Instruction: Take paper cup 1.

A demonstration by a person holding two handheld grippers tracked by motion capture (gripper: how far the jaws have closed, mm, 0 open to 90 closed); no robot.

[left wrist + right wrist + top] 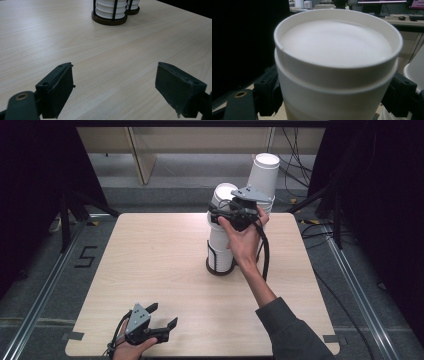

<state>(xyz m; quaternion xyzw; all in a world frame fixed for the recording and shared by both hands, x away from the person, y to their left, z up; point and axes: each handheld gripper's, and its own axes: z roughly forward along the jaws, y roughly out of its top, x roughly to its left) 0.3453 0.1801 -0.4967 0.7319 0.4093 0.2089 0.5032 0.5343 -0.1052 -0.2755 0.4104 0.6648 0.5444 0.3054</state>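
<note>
Surface: a pale wood-grain square tabletop with rounded corners, bare apart from two cup stacks at its far middle.

Near stack: a tall column of white paper cups, nested upside down, standing in a black wire holder with a dark round base.

Far stack: a second column of white paper cups just behind and to the right of the first, leaning slightly, its top higher than the near stack's.

Right hand: reaches in from the lower right and holds the right tool level against the upper part of the near stack.

Right tool state: clenched on the top cups. In the right gripper view its black jaws press both sides of the outer white cup, with another cup's recessed bottom showing above it.

Left hand: rests at the near left edge of the surface, well apart from both stacks.

Left tool state: released, jaws standing wide with nothing between them, aimed across the surface toward the holders.

Progress: the grip on the top cups looks secure. Whether they are free of the column cannot be told. Pulling them clear and setting them somewhere seems left to do.
</note>
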